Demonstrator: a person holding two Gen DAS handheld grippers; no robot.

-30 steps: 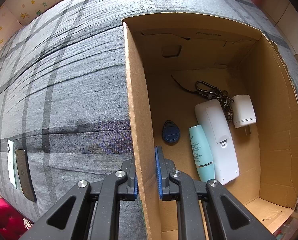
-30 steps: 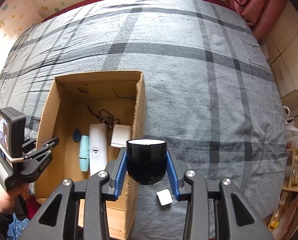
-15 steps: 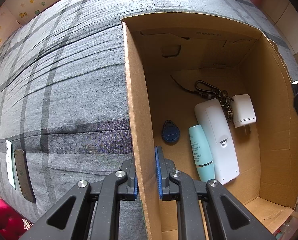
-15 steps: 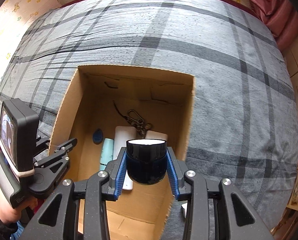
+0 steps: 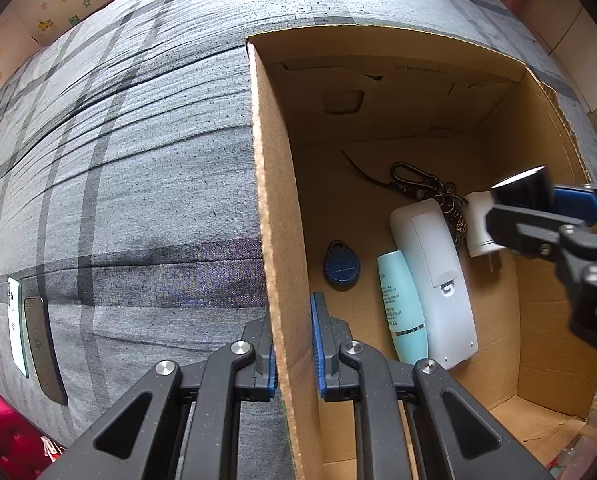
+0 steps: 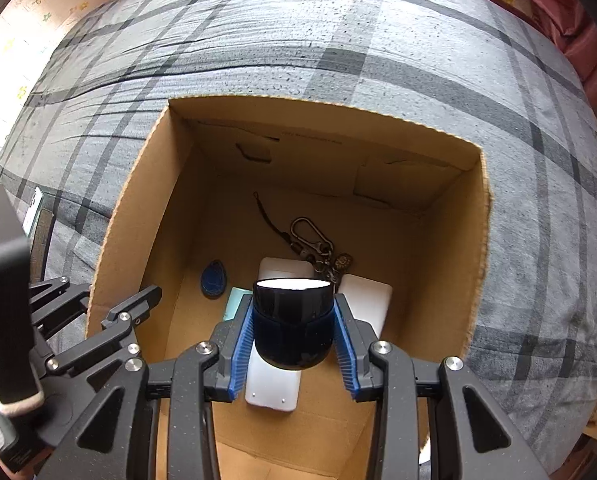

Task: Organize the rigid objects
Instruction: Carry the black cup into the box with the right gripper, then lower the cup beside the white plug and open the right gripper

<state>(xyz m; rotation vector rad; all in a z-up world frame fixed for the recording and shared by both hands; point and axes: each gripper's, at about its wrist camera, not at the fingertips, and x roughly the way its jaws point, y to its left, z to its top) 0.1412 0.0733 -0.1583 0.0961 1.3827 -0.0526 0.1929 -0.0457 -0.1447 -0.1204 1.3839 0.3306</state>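
- With my right gripper (image 6: 294, 340) I am clamping a squat black cylindrical jar with a pale flat top (image 6: 292, 322) between the blue pads (image 6: 243, 350), and I am holding it above the inside of the open brown cardboard box (image 6: 474, 248).
- A second ago this jar was hanging over the grey plaid bedspread (image 6: 378, 40) just outside the box's right wall; half a second ago it was crossing that wall, and now it is sitting over the box floor, above the long white plastic remote-like case (image 6: 272, 384).
- From my left wrist view the jar and my right gripper are now reaching in from the right edge, over the white plug adapter (image 5: 478, 224); half a second ago only a sliver of the jar was showing there.
- My left gripper (image 5: 294, 344) is pinching the box's left wall, one blue pad on each face, just as it was a second ago.
- The box is staying put, and its contents are lying as before: the blue oval key fob (image 5: 341, 266), the mint-green tube (image 5: 401, 306) beside the white case, and the metal carabiner keychain (image 5: 414, 182) behind them.
- A white phone (image 5: 15, 320) and a dark flat case (image 5: 44, 350) are lying on the bedspread, far left, unchanged.
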